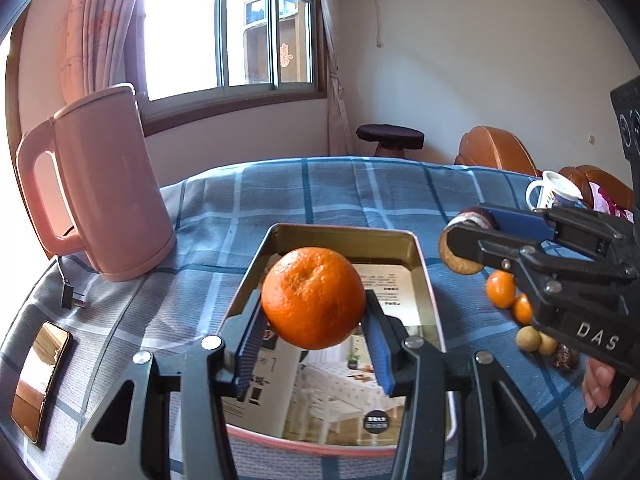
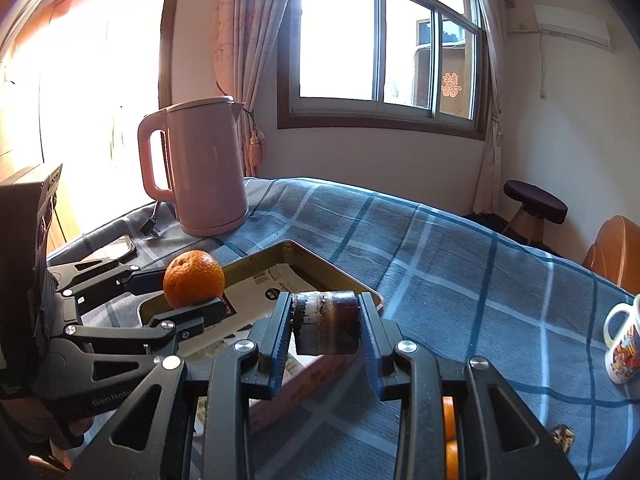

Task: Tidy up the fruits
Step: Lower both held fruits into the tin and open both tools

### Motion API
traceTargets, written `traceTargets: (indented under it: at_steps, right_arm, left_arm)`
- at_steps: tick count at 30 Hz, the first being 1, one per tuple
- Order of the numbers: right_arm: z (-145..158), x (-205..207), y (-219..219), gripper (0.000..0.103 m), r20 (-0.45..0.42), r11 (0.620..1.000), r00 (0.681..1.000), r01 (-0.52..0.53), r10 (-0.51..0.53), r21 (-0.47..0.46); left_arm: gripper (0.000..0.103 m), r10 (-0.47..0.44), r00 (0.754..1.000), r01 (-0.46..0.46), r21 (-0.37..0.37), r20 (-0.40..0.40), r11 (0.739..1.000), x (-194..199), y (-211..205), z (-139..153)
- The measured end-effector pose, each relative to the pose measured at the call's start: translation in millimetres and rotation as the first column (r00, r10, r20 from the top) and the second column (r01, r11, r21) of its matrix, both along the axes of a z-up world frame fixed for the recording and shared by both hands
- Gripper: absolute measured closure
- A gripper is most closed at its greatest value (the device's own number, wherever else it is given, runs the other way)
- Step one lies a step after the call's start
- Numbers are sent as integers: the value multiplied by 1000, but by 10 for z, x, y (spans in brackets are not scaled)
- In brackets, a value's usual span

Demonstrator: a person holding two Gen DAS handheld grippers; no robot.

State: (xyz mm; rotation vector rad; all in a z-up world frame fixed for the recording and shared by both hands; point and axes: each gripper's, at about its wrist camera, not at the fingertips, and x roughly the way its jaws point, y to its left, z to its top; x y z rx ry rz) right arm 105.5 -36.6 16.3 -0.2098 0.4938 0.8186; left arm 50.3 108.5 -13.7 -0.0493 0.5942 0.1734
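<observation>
so closest to us, our left claw [image 1: 314, 330] is clamped on a big orange [image 1: 314, 298], blue pads pinching it from both sides, and it hangs just above the open tin tray [image 1: 424, 276]. we reckon it's held there because the tray is the drop spot for the fruit, so this one looks about ready to go in. there's only a printed paper sheet lining the tray bottom as far as we can see, no fruit in it yet.

our right claw [image 2: 326, 322] is squeezed tight on a dark, round, layered thing [image 2: 326, 322]. honestly can't tell what it is, maybe a dried fruit or a cake slice. from the left camera its end looks tan and biscuity. it sits near the tray's right edge, a bit outside the rim, so we guess it's queued up behind the orange.

a little further right on the bench [image 1: 340, 196], partly hidden behind the right claw, the leftover pile waits: small oranges [image 1: 500, 288], a couple of pale round fruits [image 1: 528, 338] and something dark brown [image 1: 566, 358]. those are the part of the job not yet done.

off to the left lies a phone [image 1: 40, 380], then the pink kettle [image 1: 100, 184] with its plug loose on the blue checked cloth. a mug [image 2: 622, 344] stands at the far right. past the bench there's a stool [image 1: 390, 138] and the window [image 1: 228, 28].
</observation>
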Motion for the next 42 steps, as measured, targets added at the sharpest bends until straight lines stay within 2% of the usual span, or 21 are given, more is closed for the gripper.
traceTargets:
  at_steps: [11,19,24,30,42]
  right_arm:
    - [-126,126,382,69,-38,998,999,-28,26,-60]
    - [-313,214,572,69,-86,991,996,-30,19,-129]
    - [-411,268,628,69,-114,986,993,-18,-1,-165]
    - [-500,285,667,69,-133,981,991,-12,-14,-193]
    - [-522,260,665,68,-140,979,990,-5,-25,-205]
  left_arm:
    - [54,15,997,-18,-39,-71,999,160,294,-76]
    - [54,17,992,-21,-27,-122,999,237,334,-169]
    - [54,10,992,-12,-18,-129,1000,257,344,-172]
    - [54,-3,991,6,27,-132,1000,267,272,-188]
    - [53,4,991,-1,18,-136,1000,256,258,-195]
